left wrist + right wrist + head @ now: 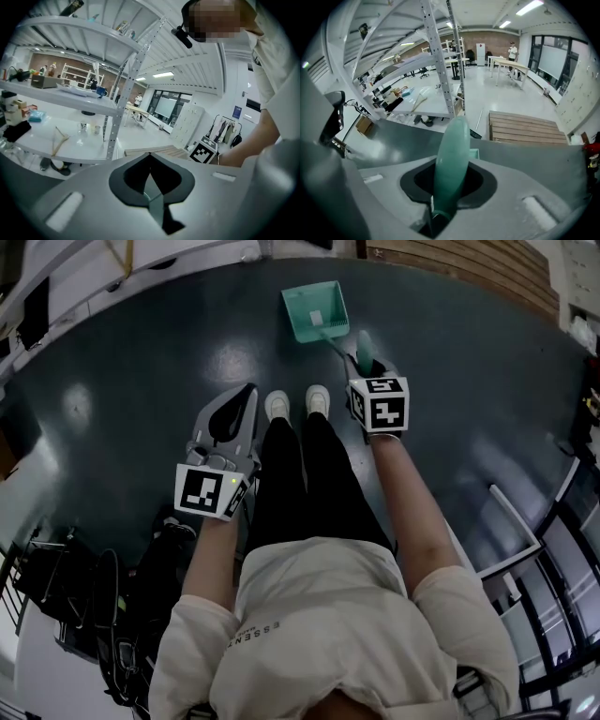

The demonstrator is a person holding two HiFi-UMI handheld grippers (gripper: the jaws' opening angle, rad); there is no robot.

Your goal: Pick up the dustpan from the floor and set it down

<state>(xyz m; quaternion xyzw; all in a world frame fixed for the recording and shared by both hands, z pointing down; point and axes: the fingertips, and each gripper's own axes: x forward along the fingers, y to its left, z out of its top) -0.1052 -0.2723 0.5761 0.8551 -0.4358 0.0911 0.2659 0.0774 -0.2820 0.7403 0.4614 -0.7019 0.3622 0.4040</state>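
The head camera looks steeply down from above the person onto the floor (141, 362), with both grippers and the dustpan (317, 310) below it. The left gripper (242, 395) carries a camera close behind its jaws, facing out across the room at shelves (70, 96). The right gripper (367, 357) camera, equally close, faces along the floor. It shares the dustpan with the head view, and all three views catch the pallet (525, 126).

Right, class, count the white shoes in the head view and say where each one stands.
2. The left shoe stands beside the left gripper; the right shoe stands next to it, with the green dustpan ahead of it. None appear hidden.
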